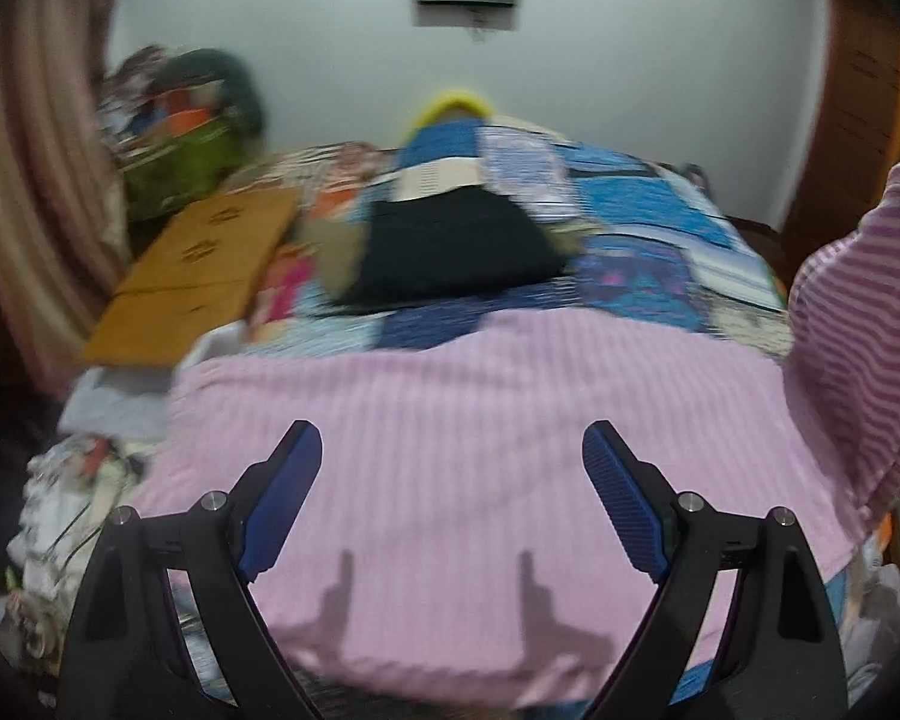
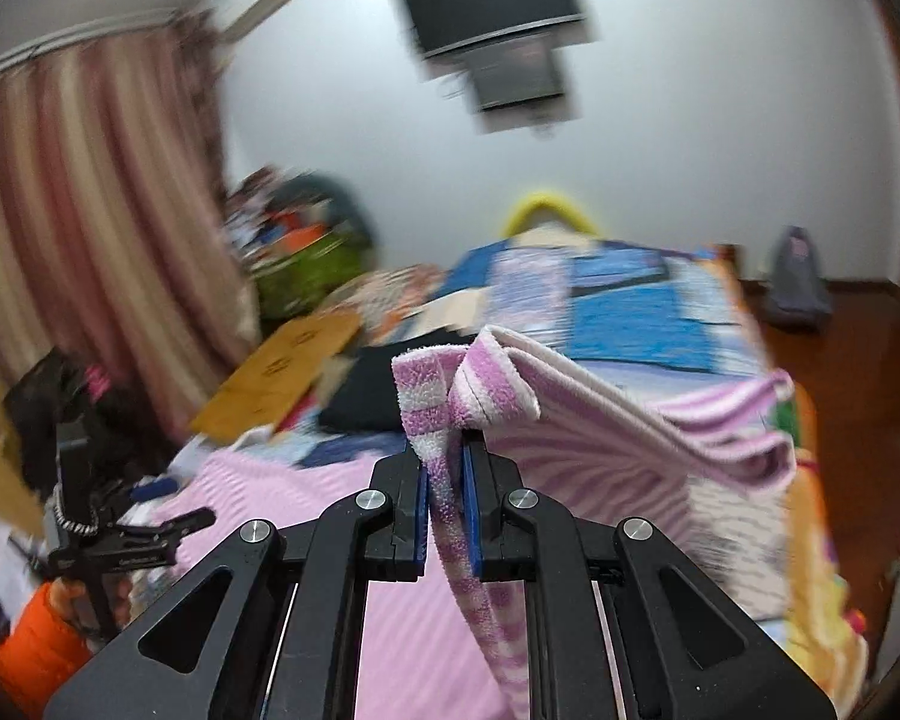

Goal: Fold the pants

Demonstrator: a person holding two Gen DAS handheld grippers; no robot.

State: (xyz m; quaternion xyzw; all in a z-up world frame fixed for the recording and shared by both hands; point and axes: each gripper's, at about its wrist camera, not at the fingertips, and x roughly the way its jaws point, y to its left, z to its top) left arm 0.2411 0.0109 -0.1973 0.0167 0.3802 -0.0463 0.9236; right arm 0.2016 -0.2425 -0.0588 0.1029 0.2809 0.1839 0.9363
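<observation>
**tinkerer_09:** Black fingers with blue pads fill the bottom of both views. On the right gripper (image 2: 447, 480) they're pinched together on a fold of the pink striped pants (image 2: 600, 420), which bunch up at the tips in the middle of the frame and drape off to the right. A strip of the same cloth hangs down between the jaws toward the bottom edge.

**foldbot_fan:** And the other one?

**tinkerer_09:** The left gripper (image 1: 450, 480) has its fingers wide apart with nothing between them. It's tilted down over the flat part of the pants (image 1: 450, 420), which spreads across the lower middle of that view on the patchwork bedspread (image 1: 648, 222). The lifted part shows at the right edge there.

**foldbot_fan:** So which step is this?

**tinkerer_09:** Looks to me like mid-fold: one end is picked up on the right and about to be carried over the flat part. Everything's blurry, so I can't tell if it's a leg or the waistband.

**foldbot_fan:** Next move?

**tinkerer_09:** My guess is the left one needs to grab the matching edge so the cloth goes over evenly, then both lay it down lined up. In the right view you can see the left gripper at the lower left, held in a hand above an orange sleeve (image 2: 30, 642). The black cloth (image 1: 450, 252) further up the bed is well clear.
</observation>
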